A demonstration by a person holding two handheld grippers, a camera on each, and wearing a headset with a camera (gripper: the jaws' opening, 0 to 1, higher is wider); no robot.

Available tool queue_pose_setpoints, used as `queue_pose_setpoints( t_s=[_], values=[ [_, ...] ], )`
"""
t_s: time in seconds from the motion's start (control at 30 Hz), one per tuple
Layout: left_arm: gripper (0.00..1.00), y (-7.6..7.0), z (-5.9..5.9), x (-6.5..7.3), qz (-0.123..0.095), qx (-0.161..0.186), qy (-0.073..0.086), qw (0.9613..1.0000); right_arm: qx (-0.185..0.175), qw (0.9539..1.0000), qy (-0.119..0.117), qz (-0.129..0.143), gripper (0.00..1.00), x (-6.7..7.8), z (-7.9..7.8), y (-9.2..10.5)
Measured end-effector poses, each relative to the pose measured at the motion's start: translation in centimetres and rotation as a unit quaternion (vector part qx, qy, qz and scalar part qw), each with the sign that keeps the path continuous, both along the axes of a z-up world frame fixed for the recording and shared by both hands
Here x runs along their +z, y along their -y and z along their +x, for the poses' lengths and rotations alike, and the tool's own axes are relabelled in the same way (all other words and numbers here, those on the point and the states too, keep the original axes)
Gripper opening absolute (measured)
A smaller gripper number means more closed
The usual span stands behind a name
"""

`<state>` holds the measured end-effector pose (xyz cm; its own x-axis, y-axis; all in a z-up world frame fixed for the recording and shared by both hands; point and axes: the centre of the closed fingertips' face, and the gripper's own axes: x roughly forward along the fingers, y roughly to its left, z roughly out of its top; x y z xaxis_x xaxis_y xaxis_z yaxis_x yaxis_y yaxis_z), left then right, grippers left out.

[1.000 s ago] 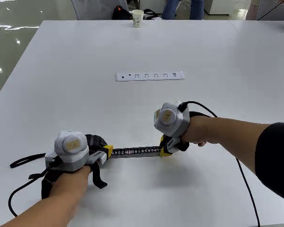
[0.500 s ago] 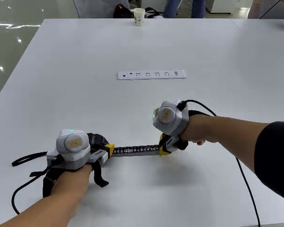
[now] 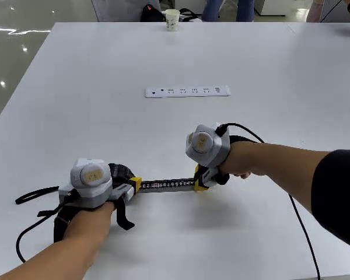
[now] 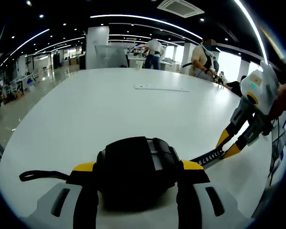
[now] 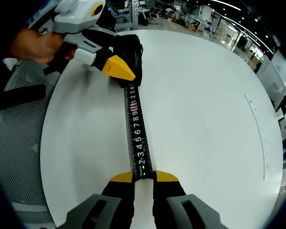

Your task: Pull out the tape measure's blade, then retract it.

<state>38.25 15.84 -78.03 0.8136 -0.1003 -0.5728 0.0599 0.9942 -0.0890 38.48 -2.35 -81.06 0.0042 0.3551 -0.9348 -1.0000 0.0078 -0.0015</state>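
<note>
A black tape measure case sits between the yellow-tipped fingers of my left gripper, which is shut on it at the table's near left. Its black blade with white numerals runs out along the table to my right gripper, which is shut on the blade's end. In the head view the blade spans the short gap between the case and my right gripper. The right gripper also appears at the right of the left gripper view.
A white power strip lies flat at mid-table. A paper cup stands at the far edge. The case's black wrist strap and a black cable trail on the white table. People stand beyond the far edge.
My right gripper has moved a little left toward the case, so the exposed blade is shorter. The left gripper holds the case in about the same place.
</note>
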Motion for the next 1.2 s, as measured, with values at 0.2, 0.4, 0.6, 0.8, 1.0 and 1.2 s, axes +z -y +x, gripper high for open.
queue_pose_setpoints(
  t_s=[0.2, 0.4, 0.6, 0.8, 1.0, 1.2],
  values=[
    [0.62, 0.0, 0.0, -0.1, 0.0, 0.001, 0.0, 1.0, 0.002, 1.0, 0.002, 0.001, 0.11, 0.0, -0.1, -0.2],
    [0.62, 0.0, 0.0, -0.1, -0.001, 0.0, -0.002, 1.0, -0.002, 1.0, 0.0, 0.005, 0.11, 0.0, 0.0, -0.4],
    [0.62, 0.0, 0.0, 0.0, 0.0, 0.001, -0.002, 1.0, 0.002, 1.0, 0.003, 0.006, 0.11, 0.0, -0.1, -0.6],
    [0.62, 0.0, 0.0, 0.0, -0.001, 0.0, -0.002, 1.0, 0.001, 1.0, 0.002, 0.007, 0.11, 0.0, -0.2, -0.8],
    [0.62, 0.0, 0.0, 0.0, -0.001, 0.0, -0.004, 1.0, 0.003, 1.0, 0.001, 0.006, 0.11, 0.1, -0.2, -1.0],
    [0.62, 0.0, 0.0, 0.0, -0.001, 0.0, -0.004, 1.0, 0.002, 1.0, 0.001, 0.005, 0.11, 0.1, -0.2, -1.2]
  ],
)
